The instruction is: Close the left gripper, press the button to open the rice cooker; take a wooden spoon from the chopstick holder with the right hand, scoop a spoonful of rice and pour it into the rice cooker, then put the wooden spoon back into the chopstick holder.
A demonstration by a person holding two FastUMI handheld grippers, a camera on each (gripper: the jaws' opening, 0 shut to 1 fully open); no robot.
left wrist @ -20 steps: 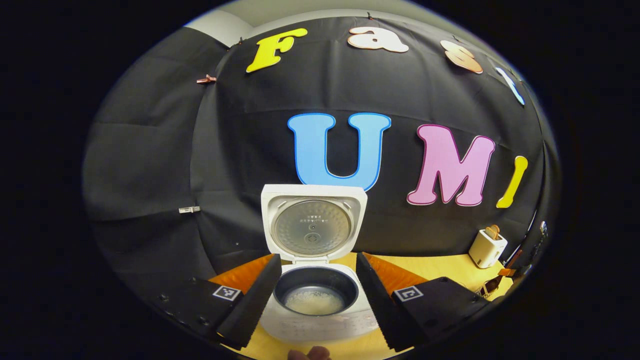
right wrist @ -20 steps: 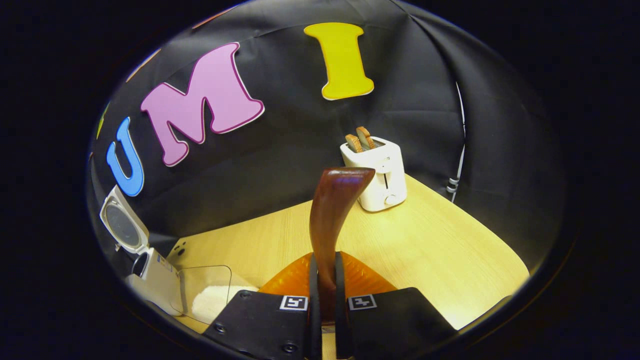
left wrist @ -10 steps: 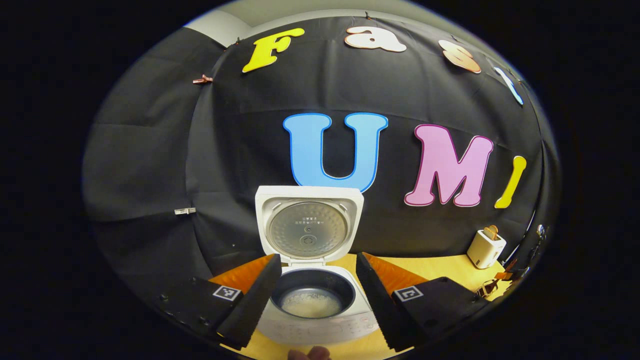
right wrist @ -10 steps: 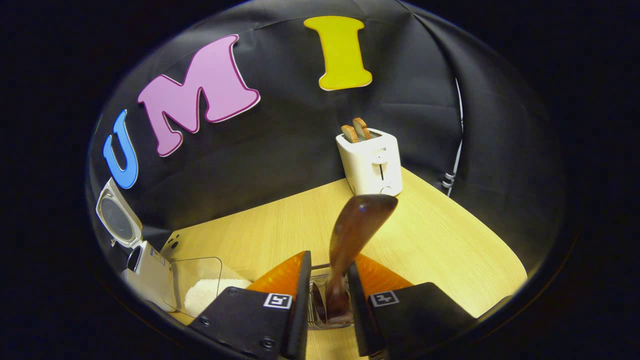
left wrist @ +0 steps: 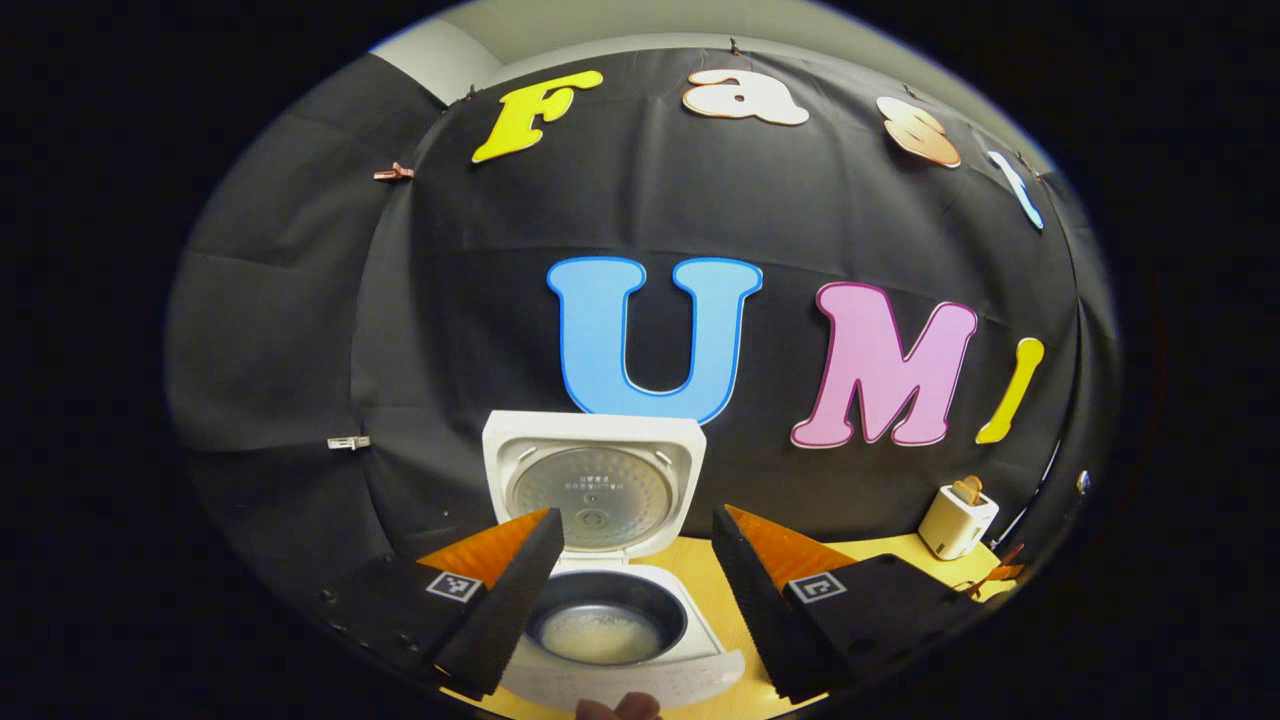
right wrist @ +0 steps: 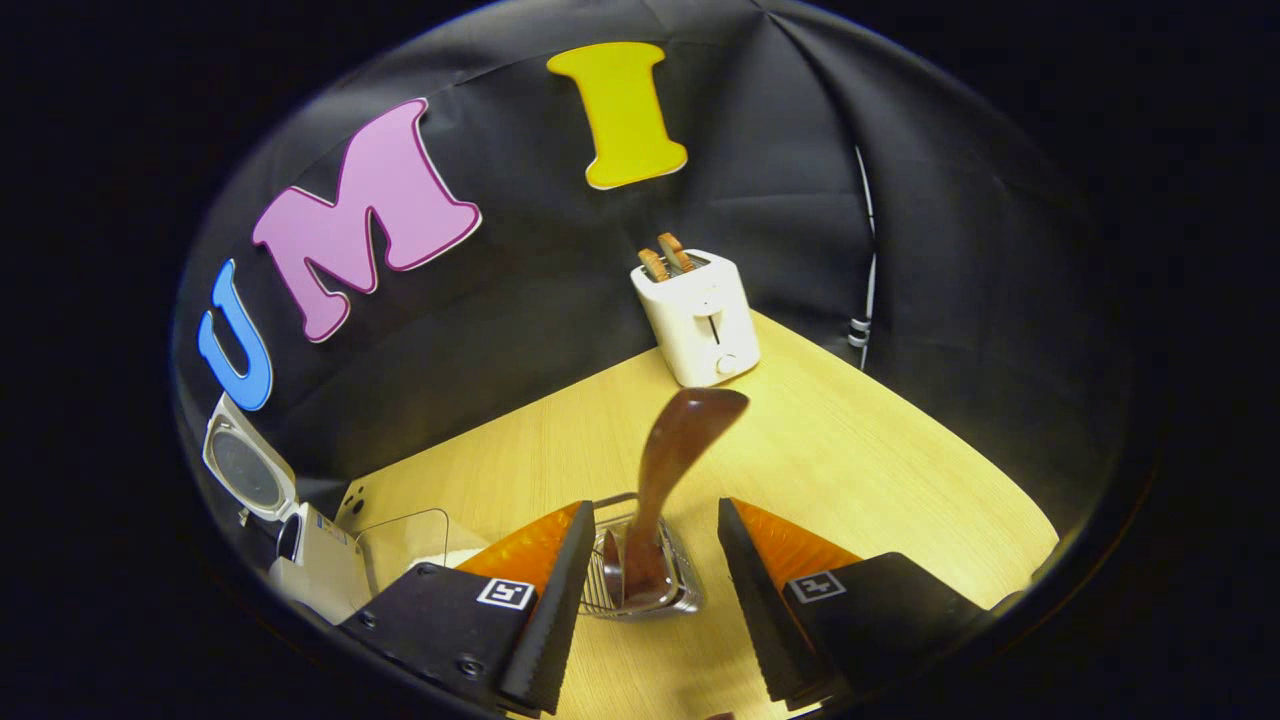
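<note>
As the right gripper [right wrist: 640, 590] stands at the bottom of the right gripper view with its fingers wide apart and holding nothing, the wooden spoon [right wrist: 668, 470] is free between them. Its lower end sits in the wire chopstick holder [right wrist: 640, 575] at lower centre, and its handle leans up toward the middle of the frame. At lower left of this view there is a clear container of rice [right wrist: 415, 545], and beside it the rice cooker [right wrist: 300, 545] with its lid up. Farther back, above centre, a white toaster [right wrist: 700, 315] stands on the tabletop [right wrist: 900, 480].

In the left gripper view the left gripper [left wrist: 635, 600] also has its fingers wide and empty, with the open rice cooker [left wrist: 600, 560] between them at bottom centre; white rice lies in its pot.

I judge that the task is almost finished: cooker opened, rice poured in, spoon returned. Only the drawing away of the hands is left.

One second ago the right fingers pressed on the spoon handle; half a second ago they were partly open; now they are wide and a little farther from the holder. The left gripper has tilted a little upward, so the cooker sits lower in its frame.
</note>
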